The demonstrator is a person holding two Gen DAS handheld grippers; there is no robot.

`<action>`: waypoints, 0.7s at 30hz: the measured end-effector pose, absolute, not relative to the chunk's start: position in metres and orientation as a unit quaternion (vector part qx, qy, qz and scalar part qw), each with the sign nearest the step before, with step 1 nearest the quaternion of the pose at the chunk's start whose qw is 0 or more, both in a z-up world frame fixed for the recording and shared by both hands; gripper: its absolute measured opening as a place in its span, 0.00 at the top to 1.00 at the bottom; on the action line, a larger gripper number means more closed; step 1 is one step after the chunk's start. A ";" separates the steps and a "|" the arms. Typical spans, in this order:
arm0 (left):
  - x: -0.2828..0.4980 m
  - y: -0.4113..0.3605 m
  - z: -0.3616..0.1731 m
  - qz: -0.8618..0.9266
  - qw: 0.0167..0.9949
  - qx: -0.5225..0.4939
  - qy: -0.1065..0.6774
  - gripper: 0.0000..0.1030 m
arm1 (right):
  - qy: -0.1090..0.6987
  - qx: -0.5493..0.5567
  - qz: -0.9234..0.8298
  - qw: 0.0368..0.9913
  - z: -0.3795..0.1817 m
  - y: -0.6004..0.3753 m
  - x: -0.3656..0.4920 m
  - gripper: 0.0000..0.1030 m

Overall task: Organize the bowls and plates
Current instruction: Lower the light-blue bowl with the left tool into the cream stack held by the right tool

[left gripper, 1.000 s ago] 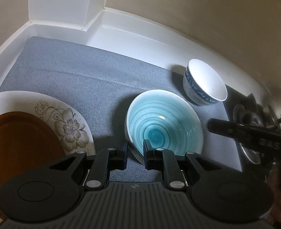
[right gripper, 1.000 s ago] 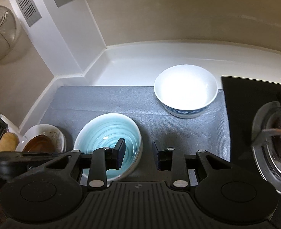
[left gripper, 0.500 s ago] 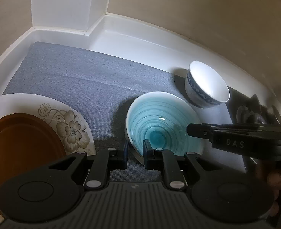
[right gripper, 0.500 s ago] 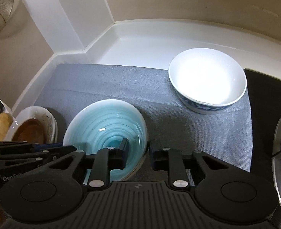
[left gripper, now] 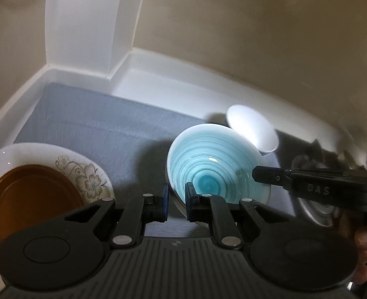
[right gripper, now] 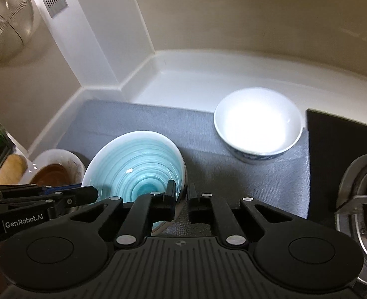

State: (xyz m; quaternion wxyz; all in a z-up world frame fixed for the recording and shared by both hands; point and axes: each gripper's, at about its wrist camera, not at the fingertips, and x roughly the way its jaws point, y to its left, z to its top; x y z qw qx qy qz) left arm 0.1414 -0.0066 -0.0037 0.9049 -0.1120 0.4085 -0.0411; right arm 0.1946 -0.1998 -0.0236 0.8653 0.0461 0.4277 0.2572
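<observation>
My left hand-held gripper point(left gripper: 176, 203) and right hand-held gripper point(right gripper: 182, 200) both clamp the rim of the turquoise bowl point(left gripper: 214, 167), at opposite sides, tilting it above the grey mat point(right gripper: 138, 117). Beyond sits the white bowl point(right gripper: 258, 124); the floral plate point(left gripper: 88, 174) lies left.

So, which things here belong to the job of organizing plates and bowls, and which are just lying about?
Job: turquoise striped ceramic bowl; white bowl with blue pattern; white floral plate; brown plate.
Lying about: grey mat; metal strainer; stove burner.
</observation>
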 end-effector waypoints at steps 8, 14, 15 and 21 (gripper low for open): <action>0.108 -0.026 0.016 -0.058 0.909 -0.107 0.399 0.86 | 0.409 0.058 0.260 0.873 0.001 -0.229 0.159 0.90; 0.083 -0.039 0.008 -0.064 0.900 -0.100 0.419 0.86 | 0.421 0.062 0.258 0.867 -0.005 -0.244 0.132 0.90; 0.080 -0.042 0.006 -0.066 0.898 -0.099 0.423 0.86 | 0.424 0.063 0.258 0.866 -0.007 -0.247 0.128 0.90; 0.070 -0.052 -0.009 -0.065 0.890 -0.089 0.443 0.86 | 0.445 0.053 0.256 0.857 -0.022 -0.254 0.114 0.90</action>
